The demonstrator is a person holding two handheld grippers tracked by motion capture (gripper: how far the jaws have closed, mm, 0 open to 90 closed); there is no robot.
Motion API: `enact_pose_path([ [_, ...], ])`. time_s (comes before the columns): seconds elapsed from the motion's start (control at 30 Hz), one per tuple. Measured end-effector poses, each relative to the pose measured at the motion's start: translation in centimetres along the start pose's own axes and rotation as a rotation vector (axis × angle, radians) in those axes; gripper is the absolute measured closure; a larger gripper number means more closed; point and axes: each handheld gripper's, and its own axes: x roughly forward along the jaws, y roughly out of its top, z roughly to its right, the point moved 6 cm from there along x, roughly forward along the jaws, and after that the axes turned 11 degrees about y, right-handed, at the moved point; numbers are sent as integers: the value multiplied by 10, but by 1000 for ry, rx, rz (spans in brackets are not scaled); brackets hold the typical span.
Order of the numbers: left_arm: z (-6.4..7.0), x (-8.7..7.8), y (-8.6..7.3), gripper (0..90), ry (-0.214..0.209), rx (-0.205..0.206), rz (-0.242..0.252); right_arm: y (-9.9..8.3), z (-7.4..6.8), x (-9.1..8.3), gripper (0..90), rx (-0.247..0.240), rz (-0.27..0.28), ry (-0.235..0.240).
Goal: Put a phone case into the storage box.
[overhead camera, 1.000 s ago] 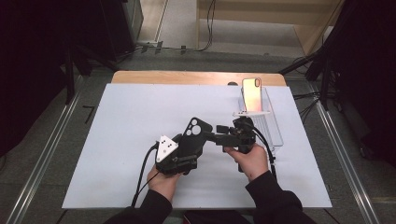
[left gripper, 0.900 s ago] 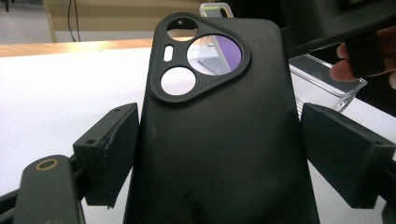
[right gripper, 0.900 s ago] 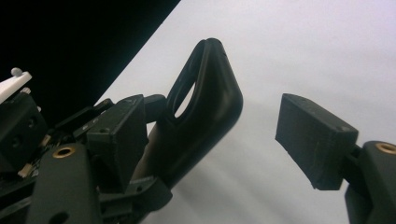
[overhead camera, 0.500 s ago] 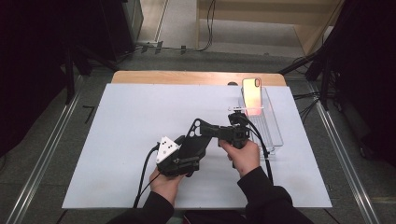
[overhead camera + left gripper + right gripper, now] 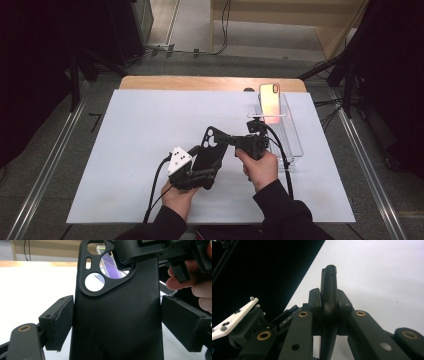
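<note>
My right tongs [image 5: 329, 302] squeeze the top of the black phone case [image 5: 210, 150] above the middle of the table [image 5: 125, 150], while my left tongs [image 5: 117, 322] sit open around it, so I should pull away slowly.

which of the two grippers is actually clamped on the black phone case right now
The right gripper: its jaws press both faces of the black phone case near the camera cutout. The left gripper stands open, jaws apart from the case's sides.
</note>
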Motion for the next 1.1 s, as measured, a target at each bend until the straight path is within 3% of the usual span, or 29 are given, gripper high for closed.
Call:
enact_pose_path([
  [0.1, 1, 0, 1, 139, -11, 0, 4, 0, -2, -1, 773, 2, -7, 4],
  [0.23, 2, -1, 6, 136, -30, 17, -27, 1, -6, -3, 774, -20, -4, 9],
  [0.43, 0, -3, 10, 136, -37, 3, -105, 3, -8, -7, 775, -36, 0, -4],
  [0.53, -6, -3, 10, 136, -42, -22, -153, 5, -8, -11, 784, -51, 11, -17],
  [0.63, -9, -4, 12, 142, -57, -19, -175, 5, -7, -15, 788, -98, 1, -71],
  [0.87, -13, -4, 16, 148, -95, 0, -234, 6, -9, -16, 790, -143, -11, -93],
  [1.1, -19, -6, 22, 148, -168, 33, -294, 8, -17, -22, 790, -248, -45, -110],
])
